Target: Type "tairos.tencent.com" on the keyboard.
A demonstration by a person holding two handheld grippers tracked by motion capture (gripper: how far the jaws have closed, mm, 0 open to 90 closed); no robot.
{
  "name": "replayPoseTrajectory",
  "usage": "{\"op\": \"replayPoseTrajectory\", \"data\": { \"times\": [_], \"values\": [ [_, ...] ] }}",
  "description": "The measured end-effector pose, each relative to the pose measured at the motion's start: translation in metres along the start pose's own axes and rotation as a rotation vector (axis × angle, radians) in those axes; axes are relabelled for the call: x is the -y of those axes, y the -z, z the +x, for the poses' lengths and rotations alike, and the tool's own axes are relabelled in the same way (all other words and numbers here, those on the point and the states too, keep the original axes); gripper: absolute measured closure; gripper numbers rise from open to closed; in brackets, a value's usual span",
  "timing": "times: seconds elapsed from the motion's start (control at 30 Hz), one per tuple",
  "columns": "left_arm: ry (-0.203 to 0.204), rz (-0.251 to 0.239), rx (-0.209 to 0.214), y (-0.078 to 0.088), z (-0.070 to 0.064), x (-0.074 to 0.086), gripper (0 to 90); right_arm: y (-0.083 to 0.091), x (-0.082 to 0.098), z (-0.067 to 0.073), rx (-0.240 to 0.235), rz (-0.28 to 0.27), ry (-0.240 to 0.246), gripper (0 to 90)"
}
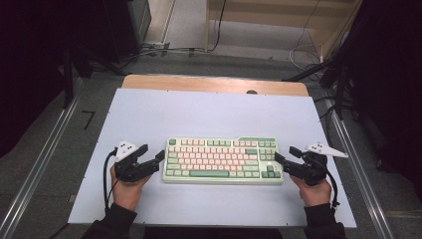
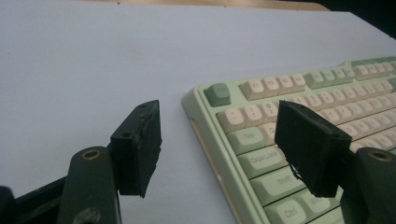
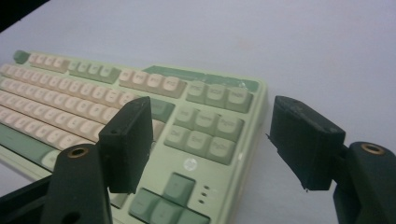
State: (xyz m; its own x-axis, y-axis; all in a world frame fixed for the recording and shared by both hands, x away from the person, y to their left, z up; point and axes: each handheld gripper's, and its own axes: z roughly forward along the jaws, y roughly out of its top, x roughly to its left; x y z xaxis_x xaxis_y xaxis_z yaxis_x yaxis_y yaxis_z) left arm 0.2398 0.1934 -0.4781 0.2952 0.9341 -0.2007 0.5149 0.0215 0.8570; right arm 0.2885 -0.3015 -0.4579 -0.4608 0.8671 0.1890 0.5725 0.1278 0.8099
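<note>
Clearly both tools stand apart and grip nothing: the left gripper [image 1: 151, 158] sits at the left end of the keyboard [image 1: 222, 160], the right gripper [image 1: 287, 157] at its right end, each straddling an edge. The keyboard lies flat near the middle of the white sheet [image 1: 209, 114]. If the 2 jaws close unevenly, or land on keycaps rather than the case, it could skew or slip. Beyond the sheet a wooden table edge [image 1: 214, 83] shows, then grey floor with cables [image 1: 164, 50]
</note>
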Motion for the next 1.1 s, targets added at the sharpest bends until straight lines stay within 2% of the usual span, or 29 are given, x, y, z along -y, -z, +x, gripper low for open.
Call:
{"op": "replayPoseTrajectory", "data": {
  "times": [0.1,0.37,0.5,0.67,0.8,0.93,1.1],
  "values": [
    [0.0,0.006,-0.013,0.003,0.004,0.002,31.8,0.005,0.003,-0.007,0.027,0.004,0.002,28.5],
    [-0.002,0.044,-0.043,0.006,0.014,0.01,31.7,0.018,0.012,-0.025,0.07,0.011,-0.036,28.6],
    [0.006,0.069,-0.059,0.008,0.019,0.014,30.7,0.023,0.016,-0.031,0.087,0.015,-0.047,28.8],
    [0.02,0.073,-0.078,0.01,0.025,0.016,29.1,0.027,0.021,-0.037,0.119,0.025,-0.051,28.8],
    [0.018,0.087,-0.098,0.009,0.027,0.017,26.9,0.03,0.024,-0.041,0.14,0.035,-0.06,28.8],
    [0.024,0.098,-0.12,0.007,0.031,0.018,25.2,0.031,0.027,-0.045,0.184,0.049,-0.044,26.5],
    [0.029,0.121,-0.16,-0.001,0.037,0.017,24.0,0.024,0.027,-0.05,0.216,0.082,-0.066,22.5]
  ]
}}
